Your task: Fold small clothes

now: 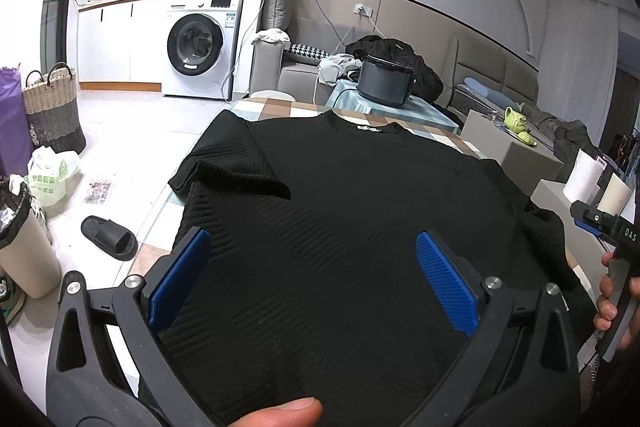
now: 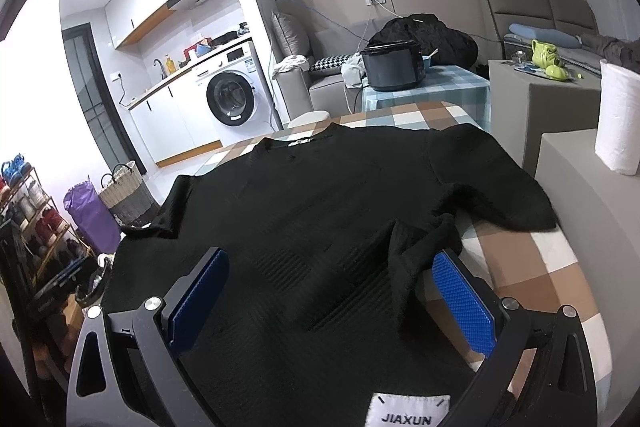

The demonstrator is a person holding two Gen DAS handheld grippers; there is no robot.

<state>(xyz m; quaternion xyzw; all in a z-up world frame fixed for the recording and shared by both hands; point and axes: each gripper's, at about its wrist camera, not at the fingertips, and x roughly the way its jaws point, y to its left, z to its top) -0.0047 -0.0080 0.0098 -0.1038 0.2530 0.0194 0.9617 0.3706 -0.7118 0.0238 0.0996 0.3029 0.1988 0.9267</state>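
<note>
Black ribbed top (image 1: 340, 195) lies flat on checked table (image 2: 532, 267), collar away from the cameras, white collar tag (image 2: 300, 142) showing. Right sleeve bunched and folded inward; left sleeve creased. White "JIAXUN" label (image 2: 408, 411) at near hem. Left gripper (image 1: 312, 279): jaws wide, over lower body of top, holding nothing. Right gripper (image 2: 332, 299): jaws wide, over hem near bunched sleeve, empty.
</note>
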